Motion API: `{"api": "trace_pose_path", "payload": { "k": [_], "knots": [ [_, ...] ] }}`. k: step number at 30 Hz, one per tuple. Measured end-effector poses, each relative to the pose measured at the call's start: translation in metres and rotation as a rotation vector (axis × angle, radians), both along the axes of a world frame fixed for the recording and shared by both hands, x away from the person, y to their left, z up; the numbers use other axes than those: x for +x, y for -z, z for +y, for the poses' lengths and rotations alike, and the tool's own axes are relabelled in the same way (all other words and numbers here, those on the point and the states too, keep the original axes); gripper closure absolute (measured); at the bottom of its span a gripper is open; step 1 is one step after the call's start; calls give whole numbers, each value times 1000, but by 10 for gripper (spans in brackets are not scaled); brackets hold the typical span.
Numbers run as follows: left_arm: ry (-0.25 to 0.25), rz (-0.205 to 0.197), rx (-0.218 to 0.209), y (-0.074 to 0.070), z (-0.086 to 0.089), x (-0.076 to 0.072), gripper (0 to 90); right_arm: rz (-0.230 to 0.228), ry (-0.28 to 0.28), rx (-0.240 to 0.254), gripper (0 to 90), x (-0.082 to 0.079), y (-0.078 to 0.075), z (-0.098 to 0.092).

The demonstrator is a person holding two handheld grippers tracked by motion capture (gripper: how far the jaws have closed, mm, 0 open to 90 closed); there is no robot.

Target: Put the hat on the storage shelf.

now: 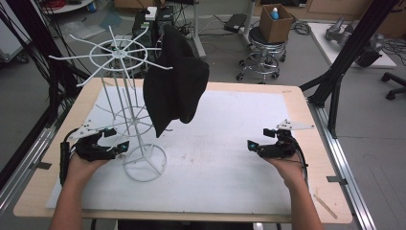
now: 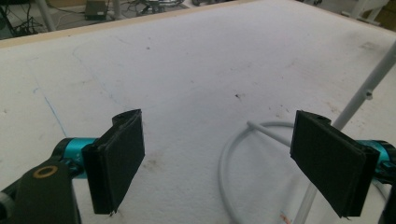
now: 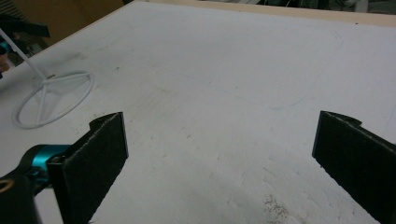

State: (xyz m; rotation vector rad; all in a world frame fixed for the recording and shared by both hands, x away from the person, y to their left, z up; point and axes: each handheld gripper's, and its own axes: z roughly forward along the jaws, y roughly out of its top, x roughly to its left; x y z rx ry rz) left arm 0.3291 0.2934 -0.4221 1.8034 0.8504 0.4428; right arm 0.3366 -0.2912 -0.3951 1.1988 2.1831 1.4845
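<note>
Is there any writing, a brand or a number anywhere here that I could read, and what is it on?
None can be read. The black cloth, the white wire rack, the white mat and both grippers, left and right, bear no visible text. The cardboard box on the stool behind the table is too small and blurred to show any print.

open white mat (image 1: 230, 158) mid-table, wire rack (image 1: 127, 115) and hanging black cloth (image 1: 174, 81) blocking left
</note>
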Motion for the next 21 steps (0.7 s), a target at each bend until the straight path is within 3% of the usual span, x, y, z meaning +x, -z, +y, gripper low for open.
{"api": "trace_pose_path", "payload": {
  "k": [7,14,21],
  "knots": [
    [6,-10,-12,-2,0,-2,179,-25,15,6,25,-1,-3,-2],
    [8,-14,-9,-3,-2,-3,179,-26,21,24,25,-3,-5,-5],
    [7,-12,-9,-2,-1,-3,179,-22,14,7,26,-2,-3,-2]
  ]
}}
